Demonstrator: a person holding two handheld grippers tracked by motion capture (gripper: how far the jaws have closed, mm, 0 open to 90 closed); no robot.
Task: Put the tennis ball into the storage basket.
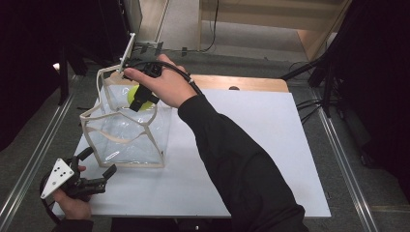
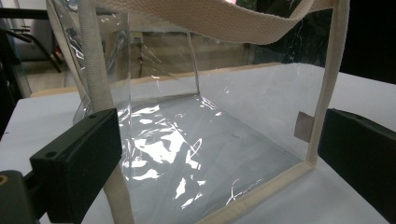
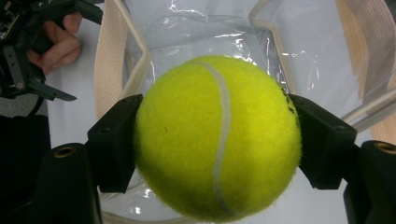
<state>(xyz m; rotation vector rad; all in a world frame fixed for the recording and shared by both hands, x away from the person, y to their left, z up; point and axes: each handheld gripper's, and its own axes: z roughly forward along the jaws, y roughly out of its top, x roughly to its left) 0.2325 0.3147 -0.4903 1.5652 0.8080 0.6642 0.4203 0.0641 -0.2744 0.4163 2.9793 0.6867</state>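
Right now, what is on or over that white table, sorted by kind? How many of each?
Tennis ball, yellow, held between the right tongs over the bag's opening: 1
Clear plastic bag with cream straps, standing on the table: 1
Hand-held tongs, counting the open left tongs: 2
Total: 4

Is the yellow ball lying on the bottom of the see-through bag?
No, the tennis ball is clamped in the right gripper above the open clear bag.
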